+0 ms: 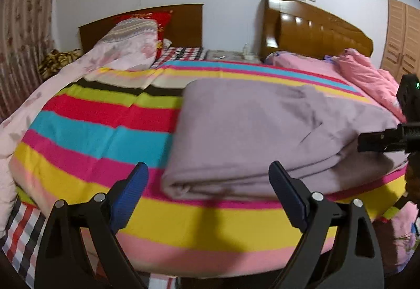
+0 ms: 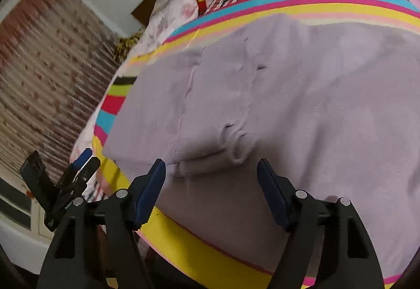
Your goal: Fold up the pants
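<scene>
The lilac pants (image 1: 262,131) are lying folded on the striped bedspread (image 1: 92,131), long axis crosswise; the left gripper (image 1: 210,191) is gaping empty at their near-left corner; the right gripper (image 2: 211,191) is hovering unclenched over the near edge.

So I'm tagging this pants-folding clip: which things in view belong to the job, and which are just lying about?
Part of the job:
- lilac pants, folded over on the striped sheet
- left gripper, open
- right gripper, open

Just lying about:
- floral quilt
- red pillow
- pink quilt
- curtain
- wardrobe
</scene>
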`<state>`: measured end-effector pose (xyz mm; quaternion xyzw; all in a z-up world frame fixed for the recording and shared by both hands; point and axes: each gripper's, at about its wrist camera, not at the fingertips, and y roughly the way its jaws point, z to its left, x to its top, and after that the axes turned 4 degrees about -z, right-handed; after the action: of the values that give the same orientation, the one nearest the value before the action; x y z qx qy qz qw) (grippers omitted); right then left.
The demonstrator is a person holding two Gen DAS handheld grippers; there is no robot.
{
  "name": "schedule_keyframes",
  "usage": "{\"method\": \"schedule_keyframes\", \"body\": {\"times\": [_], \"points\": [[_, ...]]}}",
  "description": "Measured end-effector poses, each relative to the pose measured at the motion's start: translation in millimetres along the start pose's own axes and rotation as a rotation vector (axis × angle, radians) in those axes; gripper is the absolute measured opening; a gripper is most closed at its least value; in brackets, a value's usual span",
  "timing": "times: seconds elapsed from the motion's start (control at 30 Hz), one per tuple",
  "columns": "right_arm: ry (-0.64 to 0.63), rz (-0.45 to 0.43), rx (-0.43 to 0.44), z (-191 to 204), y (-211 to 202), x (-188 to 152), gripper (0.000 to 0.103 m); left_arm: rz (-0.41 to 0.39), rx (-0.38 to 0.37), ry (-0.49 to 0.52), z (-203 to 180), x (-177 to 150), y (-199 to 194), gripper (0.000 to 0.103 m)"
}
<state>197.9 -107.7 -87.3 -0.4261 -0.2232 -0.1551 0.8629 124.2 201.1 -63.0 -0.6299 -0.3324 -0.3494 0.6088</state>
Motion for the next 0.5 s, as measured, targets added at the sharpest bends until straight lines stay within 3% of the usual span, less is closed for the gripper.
{"method": "schedule_keyframes", "body": {"times": [0.1, 0.2, 0.27, 0.33, 0.5], "points": [[0.024, 0.011, -0.002, 3, 8, 10, 0.068, 0.011, -0.010, 0.023, -4, -16, -3, 0.093], [0.115, 0.031, 0.024, -1, 24, 15, 0.057, 0.008, -0.009, 0.066, -14, -25, -4, 0.093], [0.139, 0.011, -0.010, -6, 23, 18, 0.030, -0.002, -0.001, 0.088, -15, -27, -7, 0.093], [0.161, -0.015, -0.012, -7, 24, 18, 0.017, -0.008, -0.003, 0.083, -15, -28, -9, 0.093], [0.083, -0.134, 0.005, 30, 8, 37, 0.015, -0.007, 0.009, 0.043, -6, -30, -8, 0.093]]}}
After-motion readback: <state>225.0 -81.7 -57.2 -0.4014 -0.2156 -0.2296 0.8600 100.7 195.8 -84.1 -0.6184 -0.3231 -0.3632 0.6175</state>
